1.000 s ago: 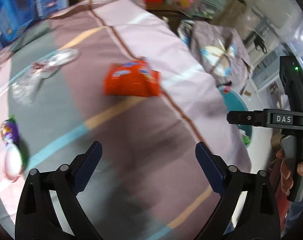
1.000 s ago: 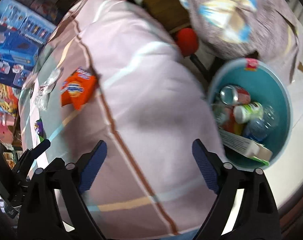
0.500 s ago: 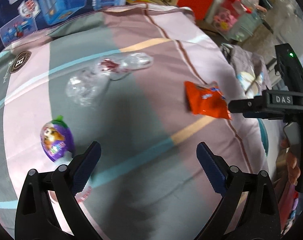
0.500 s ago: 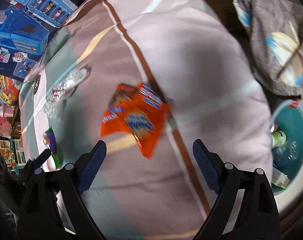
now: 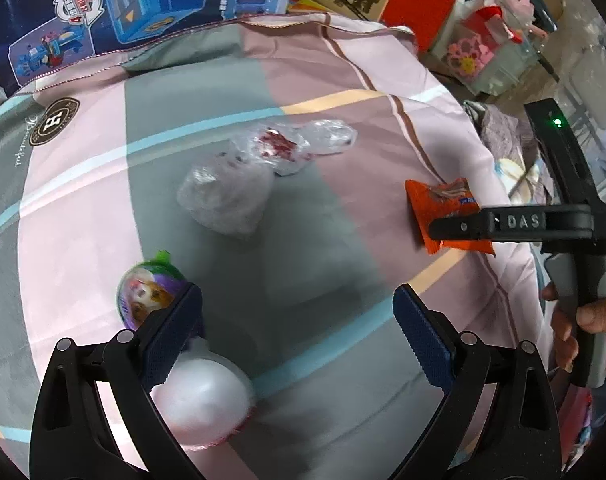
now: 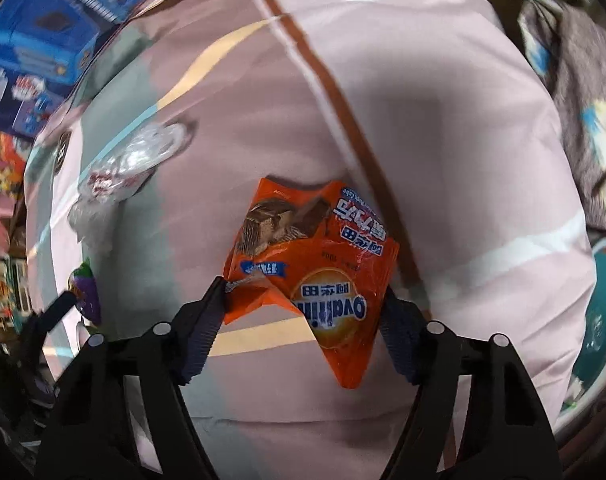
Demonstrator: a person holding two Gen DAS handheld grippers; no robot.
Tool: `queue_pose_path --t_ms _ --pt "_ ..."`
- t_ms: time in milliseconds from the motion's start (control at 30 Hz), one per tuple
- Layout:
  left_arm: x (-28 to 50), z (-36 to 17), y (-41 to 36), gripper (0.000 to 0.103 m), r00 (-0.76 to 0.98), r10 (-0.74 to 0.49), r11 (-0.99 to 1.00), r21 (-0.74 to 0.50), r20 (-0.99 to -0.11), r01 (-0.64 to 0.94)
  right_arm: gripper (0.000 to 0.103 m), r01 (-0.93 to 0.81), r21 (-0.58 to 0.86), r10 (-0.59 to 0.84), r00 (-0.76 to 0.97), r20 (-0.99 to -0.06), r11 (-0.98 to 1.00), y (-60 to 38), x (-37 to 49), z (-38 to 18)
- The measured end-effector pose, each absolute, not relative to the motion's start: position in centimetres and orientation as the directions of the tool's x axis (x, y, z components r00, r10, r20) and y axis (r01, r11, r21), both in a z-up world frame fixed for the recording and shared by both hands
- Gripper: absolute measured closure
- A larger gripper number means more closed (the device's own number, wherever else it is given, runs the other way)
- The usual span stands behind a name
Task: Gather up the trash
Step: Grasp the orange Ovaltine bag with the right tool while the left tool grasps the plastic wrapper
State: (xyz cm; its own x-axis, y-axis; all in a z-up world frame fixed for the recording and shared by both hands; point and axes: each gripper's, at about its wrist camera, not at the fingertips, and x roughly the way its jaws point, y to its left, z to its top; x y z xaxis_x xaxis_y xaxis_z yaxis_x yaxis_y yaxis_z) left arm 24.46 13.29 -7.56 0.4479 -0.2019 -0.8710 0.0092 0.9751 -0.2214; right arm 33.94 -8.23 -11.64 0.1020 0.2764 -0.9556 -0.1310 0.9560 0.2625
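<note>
Two grippers are seen over a bed covered by a striped sheet (image 5: 83,184). The left gripper (image 5: 299,332) is held with its jaws wide apart and nothing between them; a white egg-shaped capsule (image 5: 207,400) lies just beside its left finger, with a purple toy egg (image 5: 147,296) right behind it. The right gripper (image 6: 303,320) is spread wide around an orange snack wrapper (image 6: 315,264), whose near end lies between the jaws, apparently touched at both edges. Farther off, crumpled clear plastic (image 5: 259,172) is seen on the sheet. A teal bin (image 6: 603,320) is glimpsed past the bed's right edge.
</note>
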Motion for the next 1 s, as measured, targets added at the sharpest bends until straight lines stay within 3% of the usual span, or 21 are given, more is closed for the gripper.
queue_pose_path --t_ms 33,67,400,667,733,800,867,1000 --pt "24.6 -7.5 13.6 0.007 0.451 -0.196 0.976 -0.216 -0.871 0.006 0.053 -0.154 0.251 0.268 0.105 -0.958 0.956 -7.6 34.0 -11.4" --pt "24.7 -7.4 13.8 0.007 0.454 -0.19 0.978 -0.211 -0.87 0.005 0.059 -0.169 0.242 0.262 0.106 -0.959 0.955 -7.1 34.2 -11.1" --pt "29.4 -6.7 15.1 0.007 0.488 -0.11 0.994 -0.087 -0.866 0.07 0.06 -0.214 0.24 0.274 0.147 -0.95 0.947 -5.1 36.5 -9.0" --pt "33.5 -10.0 13.6 0.007 0.429 -0.058 0.992 -0.006 -0.902 0.122 0.06 -0.201 0.264 0.293 0.134 -0.947 0.943 -7.1 36.1 -9.5" --pt "33.6 -10.5 13.3 0.025 0.421 -0.051 0.992 0.002 -0.906 0.125 0.06 -0.204 0.259 0.29 0.141 -0.947 0.944 -7.4 35.8 -9.6" --pt "33.5 -10.9 12.9 0.051 0.414 -0.029 0.992 0.023 -0.91 0.12 0.06 -0.214 0.25 0.285 0.15 -0.947 0.944 -7.6 35.6 -9.5" --pt "33.0 -10.5 12.4 0.069 0.42 -0.038 0.991 0.019 -0.907 0.13 0.06 -0.22 0.252 0.289 0.156 -0.944 0.942 -7.9 35.3 -9.5" --pt "31.7 -9.7 11.5 0.075 0.434 -0.033 0.993 0.018 -0.901 0.113 0.06 -0.224 0.263 0.303 0.168 -0.938 0.938 -8.4 34.7 -9.2"
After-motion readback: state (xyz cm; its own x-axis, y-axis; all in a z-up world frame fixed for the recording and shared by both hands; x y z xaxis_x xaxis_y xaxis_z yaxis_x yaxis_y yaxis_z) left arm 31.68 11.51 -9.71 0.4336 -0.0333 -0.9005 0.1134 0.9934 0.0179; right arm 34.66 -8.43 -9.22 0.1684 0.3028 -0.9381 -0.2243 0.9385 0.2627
